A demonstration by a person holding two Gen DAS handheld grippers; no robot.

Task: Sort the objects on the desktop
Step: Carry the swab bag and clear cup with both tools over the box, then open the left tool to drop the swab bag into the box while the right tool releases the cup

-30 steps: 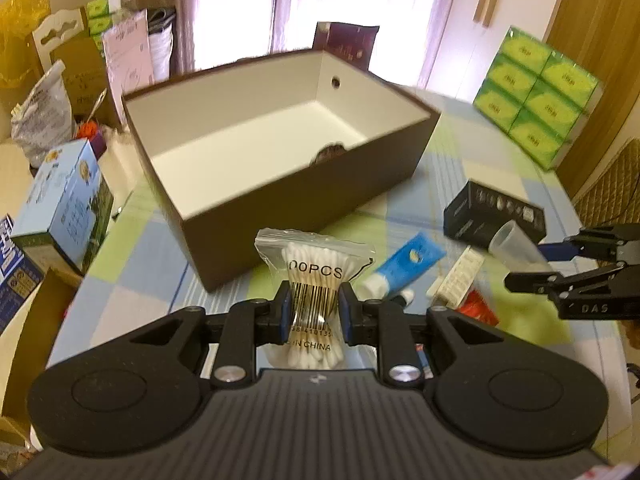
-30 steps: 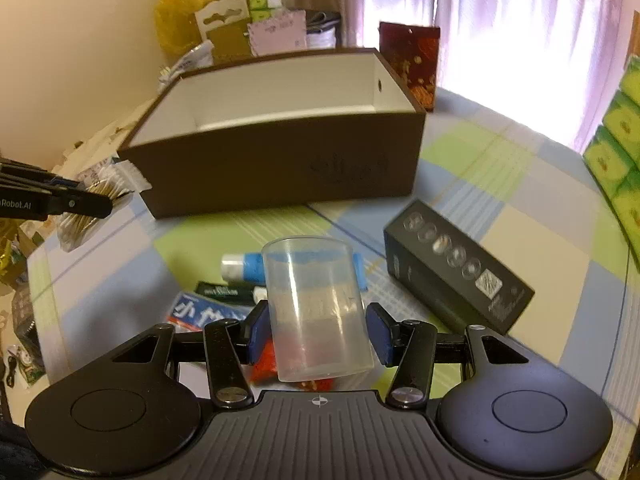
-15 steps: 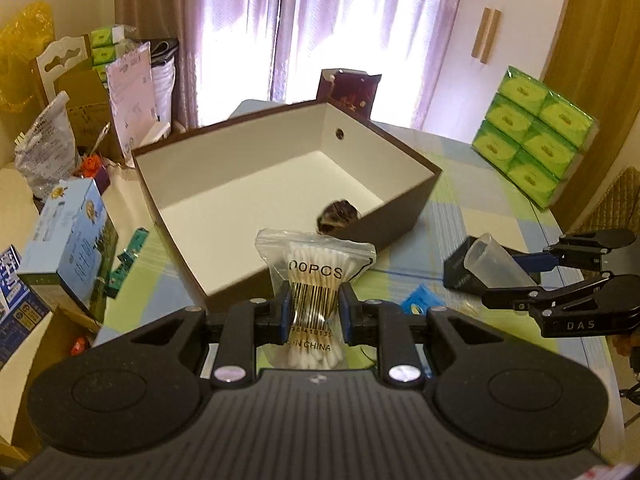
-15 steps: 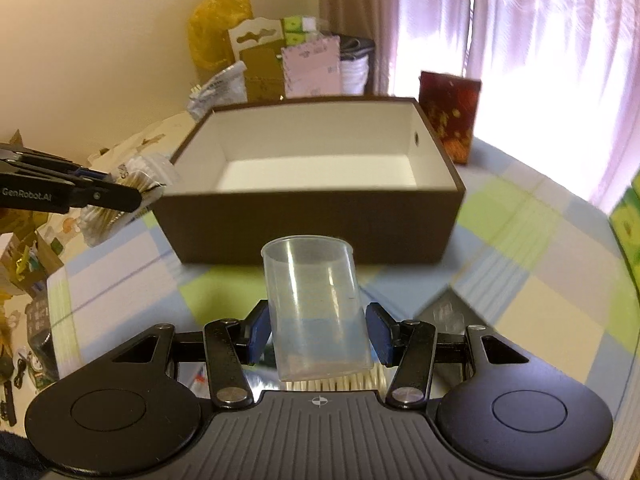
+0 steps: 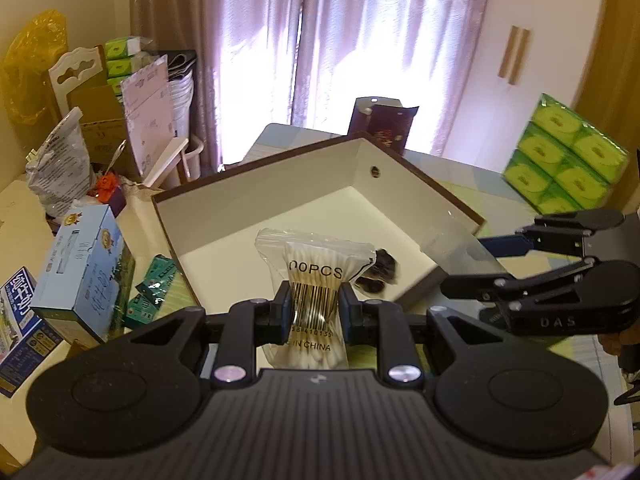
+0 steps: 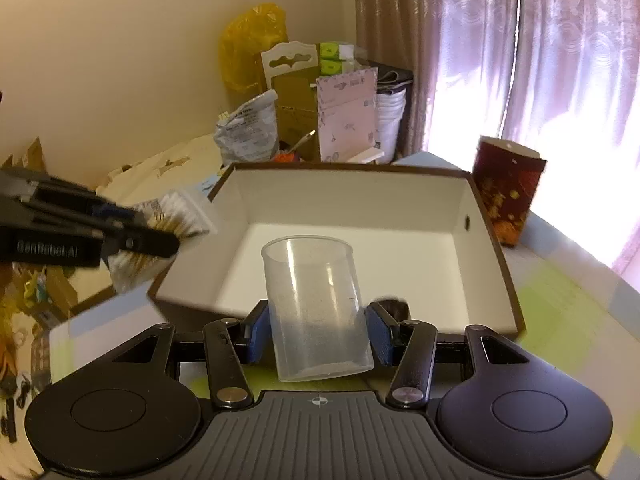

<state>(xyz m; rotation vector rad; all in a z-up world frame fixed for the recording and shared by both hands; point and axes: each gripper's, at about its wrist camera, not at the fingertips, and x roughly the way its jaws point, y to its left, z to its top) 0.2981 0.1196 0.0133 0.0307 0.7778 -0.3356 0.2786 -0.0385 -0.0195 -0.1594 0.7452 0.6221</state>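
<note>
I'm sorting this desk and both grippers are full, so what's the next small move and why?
Probably lower the left gripper a little and open it. It grips the cotton swab bag above the brown box, whose white floor is mostly bare apart from one small dark object, so the bag should land inside.

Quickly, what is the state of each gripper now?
Left gripper: shut on clear bag of cotton swabs.
Right gripper: shut on translucent plastic cup.
</note>
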